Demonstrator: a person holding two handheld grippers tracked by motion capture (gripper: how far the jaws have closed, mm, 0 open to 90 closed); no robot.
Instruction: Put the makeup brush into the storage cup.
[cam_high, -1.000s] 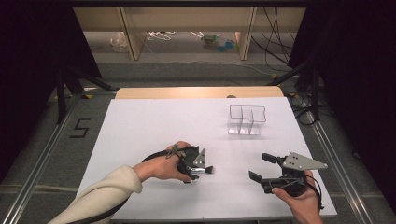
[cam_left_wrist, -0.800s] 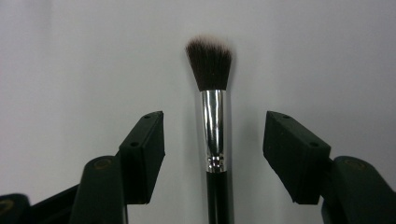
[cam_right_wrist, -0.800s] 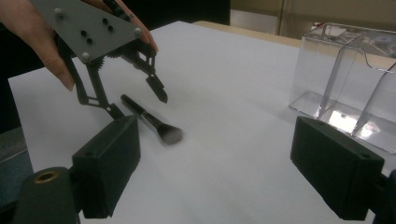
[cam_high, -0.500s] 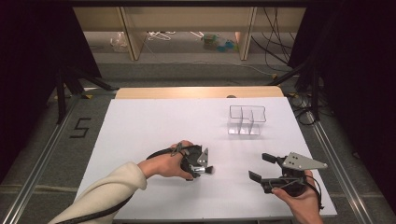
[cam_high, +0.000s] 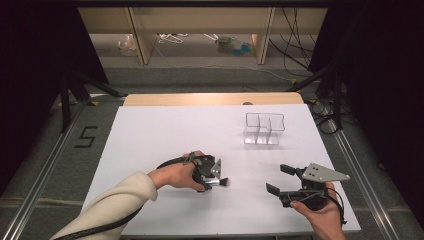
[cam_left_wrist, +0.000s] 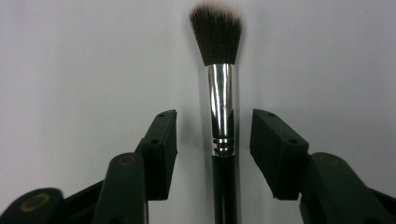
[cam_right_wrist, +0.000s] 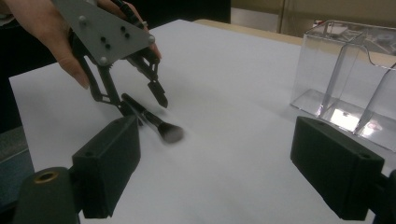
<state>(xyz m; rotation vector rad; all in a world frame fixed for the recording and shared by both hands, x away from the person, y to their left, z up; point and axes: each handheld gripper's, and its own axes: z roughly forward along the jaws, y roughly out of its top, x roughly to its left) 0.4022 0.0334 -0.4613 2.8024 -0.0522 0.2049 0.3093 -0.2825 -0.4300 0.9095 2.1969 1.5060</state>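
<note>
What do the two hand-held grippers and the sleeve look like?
Left hand-held gripper: black body, grey three-cornered plate on top, black cable trailing back along a cream sleeve. Right hand-held gripper: black, a larger grey plate with dark screw heads. Both have blocky black jaws with brass-coloured pivot pins.

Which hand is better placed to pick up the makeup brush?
Left. The left gripper already straddles the makeup brush, its jaws just closing but not yet touching. The right gripper waits open, well to the side.
</note>
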